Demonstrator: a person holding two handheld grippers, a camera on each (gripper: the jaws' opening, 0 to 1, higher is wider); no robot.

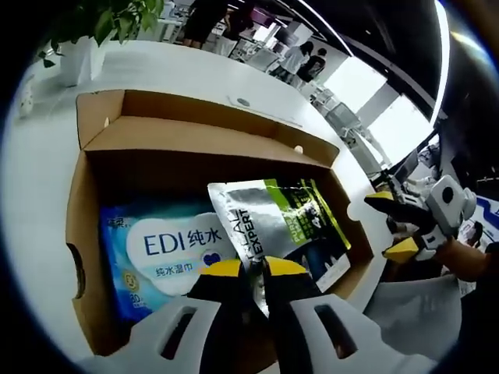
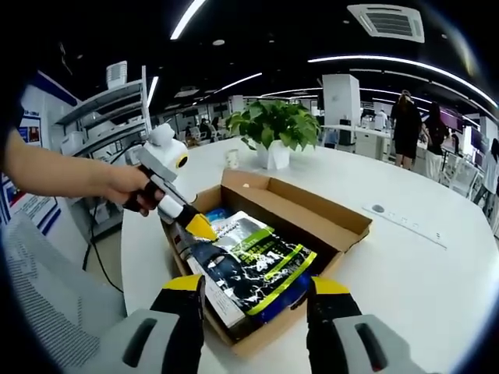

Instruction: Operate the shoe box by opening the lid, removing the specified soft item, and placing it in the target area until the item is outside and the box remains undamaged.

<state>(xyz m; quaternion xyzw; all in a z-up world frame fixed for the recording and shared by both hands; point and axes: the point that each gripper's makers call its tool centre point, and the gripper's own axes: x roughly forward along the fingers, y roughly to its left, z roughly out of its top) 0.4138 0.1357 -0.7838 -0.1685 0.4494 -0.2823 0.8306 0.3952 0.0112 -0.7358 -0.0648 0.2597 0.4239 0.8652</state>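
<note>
In the left gripper view, the left gripper (image 1: 255,269) pinches its fingers on the silver pouch (image 1: 281,218) in the open box (image 1: 78,218). In the right gripper view, the right gripper (image 2: 253,292) waits with fingers spread, near the box on the white surface (image 2: 405,265). Next, I think, the pouch must be lifted out gently.

— What carries everything here?
— A broad white, smooth worktop (image 2: 405,257) with a rounded edge.
— And what sits directly on it?
— An open brown cardboard shoe box (image 2: 312,214), a leafy green plant in a white pot (image 2: 274,153) behind it, and a small white cup (image 2: 232,158) just beside that pot.
</note>
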